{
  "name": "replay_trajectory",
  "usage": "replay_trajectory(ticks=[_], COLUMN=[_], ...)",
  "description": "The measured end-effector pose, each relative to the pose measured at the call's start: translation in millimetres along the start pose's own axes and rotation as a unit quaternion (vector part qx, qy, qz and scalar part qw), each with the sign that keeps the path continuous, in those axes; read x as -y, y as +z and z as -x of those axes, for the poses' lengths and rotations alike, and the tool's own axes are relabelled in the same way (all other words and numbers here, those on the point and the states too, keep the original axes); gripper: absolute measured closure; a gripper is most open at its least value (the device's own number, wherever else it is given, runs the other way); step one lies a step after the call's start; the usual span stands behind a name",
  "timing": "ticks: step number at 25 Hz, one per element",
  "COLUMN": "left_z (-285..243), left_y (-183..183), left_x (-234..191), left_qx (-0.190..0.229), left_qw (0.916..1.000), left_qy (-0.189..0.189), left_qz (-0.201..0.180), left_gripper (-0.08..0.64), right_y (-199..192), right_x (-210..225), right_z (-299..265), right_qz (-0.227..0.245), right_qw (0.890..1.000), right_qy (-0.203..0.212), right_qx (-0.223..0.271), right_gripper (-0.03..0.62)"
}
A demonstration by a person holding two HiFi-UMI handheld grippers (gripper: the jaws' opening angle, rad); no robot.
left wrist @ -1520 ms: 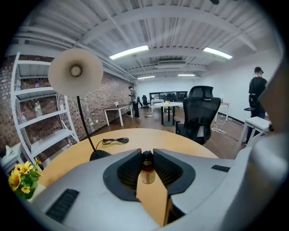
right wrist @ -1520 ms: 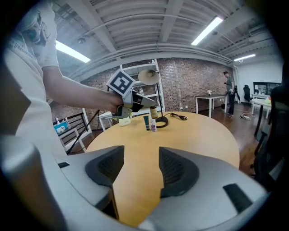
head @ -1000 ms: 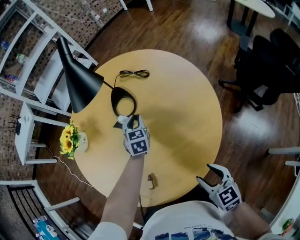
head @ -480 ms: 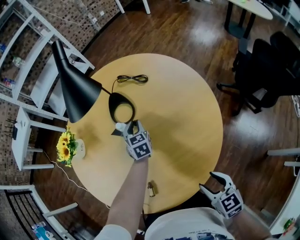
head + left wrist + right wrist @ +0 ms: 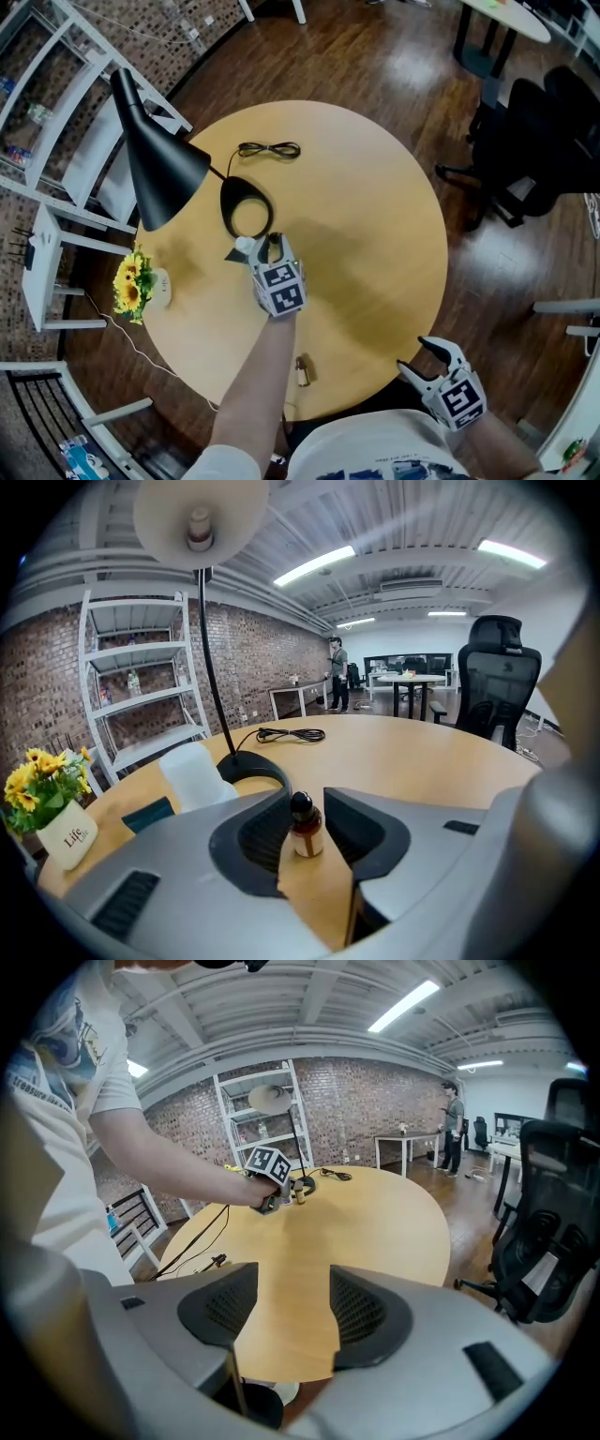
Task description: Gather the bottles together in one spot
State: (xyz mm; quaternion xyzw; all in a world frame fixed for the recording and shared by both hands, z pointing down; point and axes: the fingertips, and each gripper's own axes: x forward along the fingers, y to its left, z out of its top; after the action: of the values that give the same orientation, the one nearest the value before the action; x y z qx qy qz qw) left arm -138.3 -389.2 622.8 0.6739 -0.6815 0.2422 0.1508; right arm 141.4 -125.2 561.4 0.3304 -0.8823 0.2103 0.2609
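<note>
A small amber bottle (image 5: 304,829) with a black cap stands upright on the round wooden table (image 5: 375,216), just in front of the lamp base. My left gripper (image 5: 307,803) has its jaws on either side of the bottle and they are opening, with a slim gap showing on the right side. From above, the left gripper (image 5: 272,253) partly covers the small bottle (image 5: 273,243). A white plastic bottle (image 5: 195,775) stands just left of it, beside the lamp base (image 5: 246,206). My right gripper (image 5: 412,356) hovers open and empty off the table's near right edge.
A black desk lamp (image 5: 155,159) leans over the table's left side. A flower pot (image 5: 141,281) stands at the left edge, a coiled black cable (image 5: 269,148) at the back, a teal card (image 5: 148,815) by the white bottle, a small object (image 5: 302,371) near the front edge. Office chair (image 5: 534,141) at right.
My left gripper stays by the lamp base around the small bottle. The right gripper holds its place at the table's near edge. The head view has shifted a little.
</note>
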Motion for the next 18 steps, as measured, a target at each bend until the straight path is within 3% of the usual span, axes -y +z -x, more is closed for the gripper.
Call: replay_trajectory(ticks=[9,18], left_z=[47.9,198.0], left_y=[24.2,31.9], left_x=[8.6,-7.9], left_qx=[0.045,0.087], left_qw=[0.9981,0.9955], left_qy=[-0.010,-0.033], left_qz=[-0.042,0.012], left_gripper=[0.442,0.442], right_y=[4.8,32.3], right_x=[-14.8,-37.7], right_z=[-8.7,-22.9], right_qz=[0.001,0.037], right_qw=[1.000,0.997], right_qy=[0.028,0.056], right_qx=[0.000,0.048], right_gripper=[0.327,0.327])
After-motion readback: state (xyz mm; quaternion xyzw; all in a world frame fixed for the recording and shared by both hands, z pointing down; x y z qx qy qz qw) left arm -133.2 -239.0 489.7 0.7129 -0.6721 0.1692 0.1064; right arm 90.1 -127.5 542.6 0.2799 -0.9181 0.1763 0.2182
